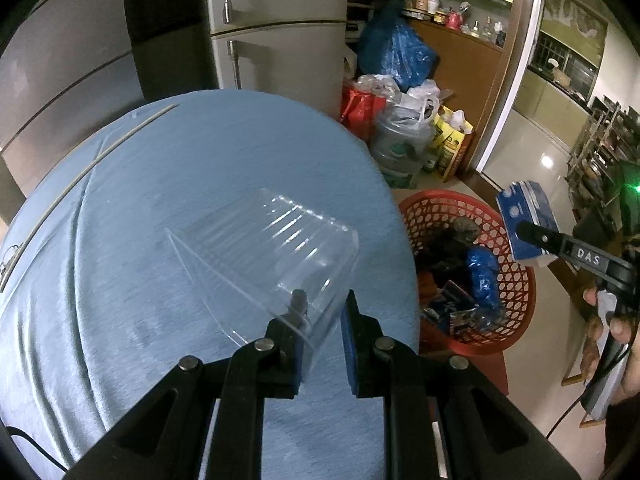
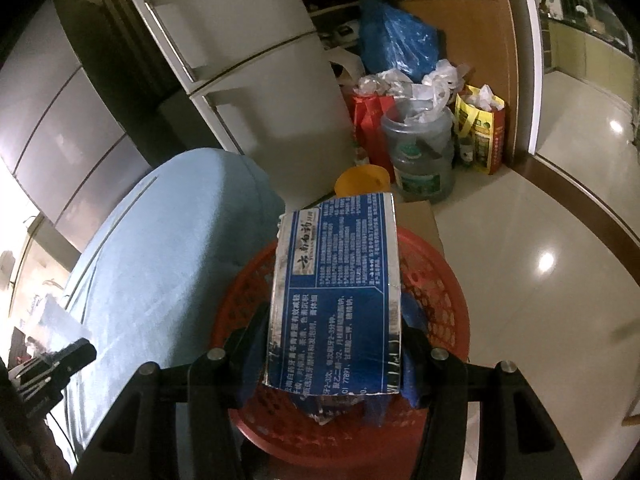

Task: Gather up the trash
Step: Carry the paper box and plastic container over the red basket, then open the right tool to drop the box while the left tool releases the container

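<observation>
A clear plastic container (image 1: 264, 240) hangs tilted over the blue-clothed table (image 1: 160, 160). My left gripper (image 1: 324, 304) is shut on its thin wall at the near rim. Off the table's right edge, a red mesh basket (image 1: 516, 304) on the floor holds dark scraps and blue wrappers. My right gripper (image 2: 336, 320) is shut on a blue printed carton (image 2: 340, 292) and holds it just above the red basket (image 2: 440, 280). The left wrist view shows that carton (image 1: 524, 216) above the basket's far rim, with a hand on the gripper's handle.
A grey fridge (image 1: 276, 20) stands behind the table. Blue, red and yellow bags and a big water jug (image 1: 400, 148) crowd the corner beside it. A thin stick (image 1: 100, 156) lies on the cloth. An orange bowl (image 2: 362, 180) and cardboard (image 2: 416, 216) sit behind the basket.
</observation>
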`<state>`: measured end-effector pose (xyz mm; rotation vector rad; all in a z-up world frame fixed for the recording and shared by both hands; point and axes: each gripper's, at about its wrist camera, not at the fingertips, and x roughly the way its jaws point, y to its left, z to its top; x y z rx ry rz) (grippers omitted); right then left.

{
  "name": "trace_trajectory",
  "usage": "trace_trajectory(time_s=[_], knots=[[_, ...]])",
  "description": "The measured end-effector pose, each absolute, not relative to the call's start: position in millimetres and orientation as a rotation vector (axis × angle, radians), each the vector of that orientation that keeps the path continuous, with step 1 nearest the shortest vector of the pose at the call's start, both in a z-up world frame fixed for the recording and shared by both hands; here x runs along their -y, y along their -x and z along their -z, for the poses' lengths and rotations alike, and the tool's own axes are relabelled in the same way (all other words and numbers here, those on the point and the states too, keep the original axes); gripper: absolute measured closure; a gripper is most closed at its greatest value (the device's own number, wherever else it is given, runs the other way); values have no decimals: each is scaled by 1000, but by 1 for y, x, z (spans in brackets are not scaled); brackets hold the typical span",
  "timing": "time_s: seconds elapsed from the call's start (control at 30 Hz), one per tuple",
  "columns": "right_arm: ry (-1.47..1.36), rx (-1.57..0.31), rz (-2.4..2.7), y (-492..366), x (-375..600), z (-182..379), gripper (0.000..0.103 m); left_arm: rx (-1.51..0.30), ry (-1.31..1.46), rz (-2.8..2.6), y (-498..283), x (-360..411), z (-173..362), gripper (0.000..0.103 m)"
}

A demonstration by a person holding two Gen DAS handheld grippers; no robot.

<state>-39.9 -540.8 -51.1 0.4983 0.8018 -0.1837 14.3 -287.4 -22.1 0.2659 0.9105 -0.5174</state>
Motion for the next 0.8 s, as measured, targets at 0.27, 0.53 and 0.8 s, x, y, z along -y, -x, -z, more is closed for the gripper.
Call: trace_trajectory(time_s=[0.27, 0.53, 0.8], knots=[[-491, -814, 187, 33, 540, 56, 45, -912, -269, 539, -16, 298, 24, 86], [-499, -845, 196, 32, 542, 65, 45, -909, -277, 567, -17, 313, 23, 86], [-484, -875, 204, 31, 543, 71, 44, -906, -286, 585, -17, 326, 21, 86]])
